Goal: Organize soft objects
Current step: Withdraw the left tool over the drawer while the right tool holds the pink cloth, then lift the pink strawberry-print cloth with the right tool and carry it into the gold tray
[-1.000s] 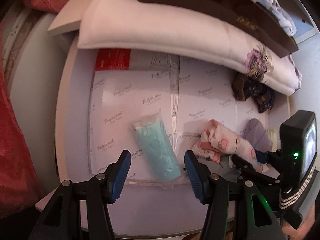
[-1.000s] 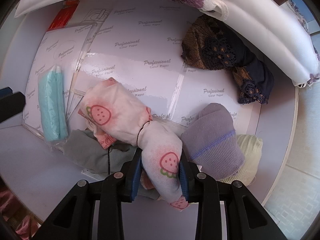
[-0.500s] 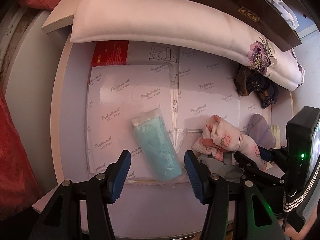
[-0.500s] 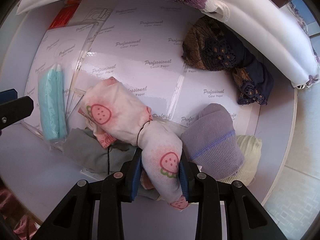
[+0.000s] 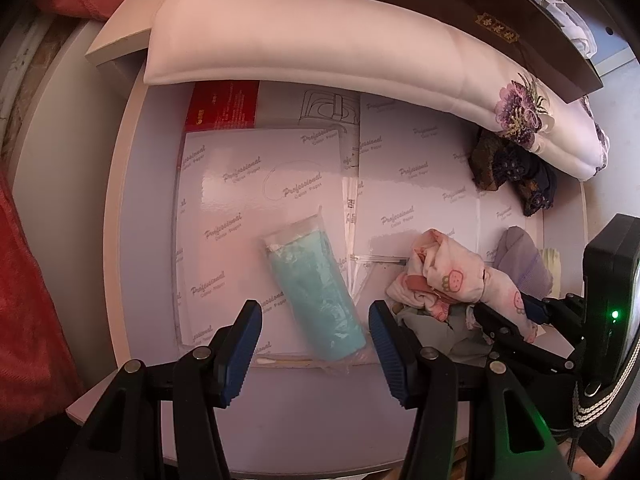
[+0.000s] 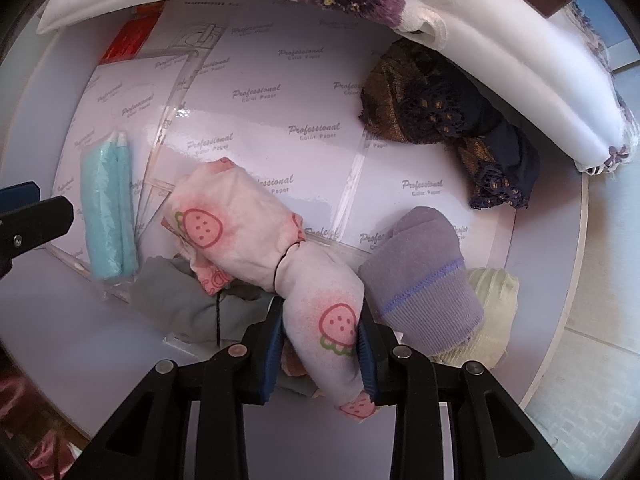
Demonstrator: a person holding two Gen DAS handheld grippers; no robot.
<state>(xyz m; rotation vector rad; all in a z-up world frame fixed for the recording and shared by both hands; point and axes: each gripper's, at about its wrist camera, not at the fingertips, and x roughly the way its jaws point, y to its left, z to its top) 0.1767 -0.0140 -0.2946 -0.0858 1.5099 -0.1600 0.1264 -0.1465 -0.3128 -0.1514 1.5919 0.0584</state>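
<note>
Right gripper (image 6: 320, 330) clamping strawberry cloth (image 6: 256, 236) (left gripper (image 5: 314, 354) open)

Pale round-edged table (image 5: 132, 208), glossy in daylight. Sheets of wrapped paper (image 6: 316, 92) printed "Professional Color Paper" across the top, a red packet (image 5: 224, 106) at the far left corner. White cushion (image 5: 320, 40) with a purple embroidered flower along the far edge, dark wooden board (image 5: 440, 8) above. Red fabric (image 5: 24, 280) to the left. Pale tiled floor (image 6: 592, 380) to the right. Warm, pinkish light overall.
</note>
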